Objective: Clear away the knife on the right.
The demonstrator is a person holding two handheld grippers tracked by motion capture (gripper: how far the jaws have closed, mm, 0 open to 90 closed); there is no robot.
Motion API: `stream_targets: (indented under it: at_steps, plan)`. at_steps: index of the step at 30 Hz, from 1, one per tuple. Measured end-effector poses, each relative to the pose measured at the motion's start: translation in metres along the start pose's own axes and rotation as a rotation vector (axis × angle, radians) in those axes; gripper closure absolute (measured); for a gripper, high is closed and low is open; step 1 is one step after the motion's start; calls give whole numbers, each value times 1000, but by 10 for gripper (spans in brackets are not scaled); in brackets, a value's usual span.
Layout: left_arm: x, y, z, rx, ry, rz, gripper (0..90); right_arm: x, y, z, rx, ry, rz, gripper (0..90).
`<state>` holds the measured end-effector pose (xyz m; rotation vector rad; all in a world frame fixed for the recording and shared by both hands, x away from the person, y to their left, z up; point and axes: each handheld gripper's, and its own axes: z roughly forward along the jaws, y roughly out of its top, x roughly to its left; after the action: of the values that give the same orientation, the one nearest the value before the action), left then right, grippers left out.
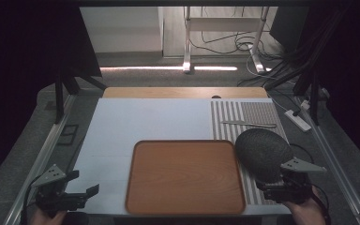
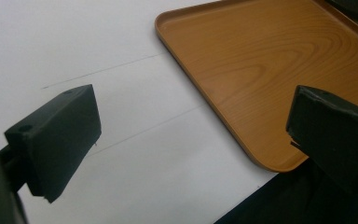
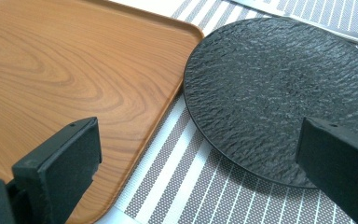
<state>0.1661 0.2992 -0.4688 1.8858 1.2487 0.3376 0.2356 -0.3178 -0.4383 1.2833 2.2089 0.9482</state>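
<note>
**Plate pickup: slip risk at the rim**

We judge the main risk to be the black textured plate (image 3: 279, 93) sliding on the striped placemat (image 3: 186, 186) or knocking the wooden tray (image 3: 70, 70), since it lies flat with its rim just beside the tray's edge. Right gripper (image 1: 285, 183) hovers at the plate's near rim, jaws wide apart, holding nothing. Left gripper (image 1: 70, 192) likewise gapes empty over the white table (image 2: 74, 46).

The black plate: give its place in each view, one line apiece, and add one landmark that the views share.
High view: the black plate lies on the striped mat, right of the wooden tray, just ahead of the right gripper.
Left gripper view: not in it.
Right gripper view: the plate fills the upper right, beside the tray's corner.
Shared landmark: the wooden tray.
</note>
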Motion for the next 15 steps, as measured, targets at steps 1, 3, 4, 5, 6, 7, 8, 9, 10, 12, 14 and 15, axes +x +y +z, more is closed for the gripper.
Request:
stream_targets:
  at_steps: [1, 3, 4, 5, 6, 7, 8, 9, 10, 12, 14, 15]
  plan:
    - [0, 0, 0, 0, 0, 0, 30, 0, 1, 1, 0, 1, -4, 10]
    - [0, 0, 0, 0, 0, 0, 30, 0, 2, 2, 2, 1, -7, 10]
    - [0, 0, 0, 0, 0, 0, 30, 0, 2, 3, 3, 4, -8, 10]
    - [0, 0, 0, 0, 0, 0, 30, 0, 3, 4, 4, 7, -8, 10]
    - [0, 0, 0, 0, -1, -1, 30, 0, 4, 6, 5, 10, -11, 10]
    - [0, 0, 0, 1, 0, -1, 30, 0, 4, 6, 5, 10, -11, 10]
    - [0, 0, 0, 1, 0, -1, 30, 0, 5, 7, 8, 11, -13, 10]
    - [0, 0, 0, 1, 0, 0, 30, 0, 5, 8, 8, 10, -12, 10]
    - [0, 0, 0, 1, 0, 1, 30, -1, 6, 11, 6, 18, -15, 10]
    - [0, 0, 0, 0, -1, 1, 30, -1, 7, 12, 7, 18, -18, 10]
    - [0, 0, 0, 0, -1, 1, 30, -1, 8, 13, 4, 16, -23, 10]
    - [0, 0, 0, 0, -1, 1, 30, -1, 9, 14, 2, 18, -24, 10]
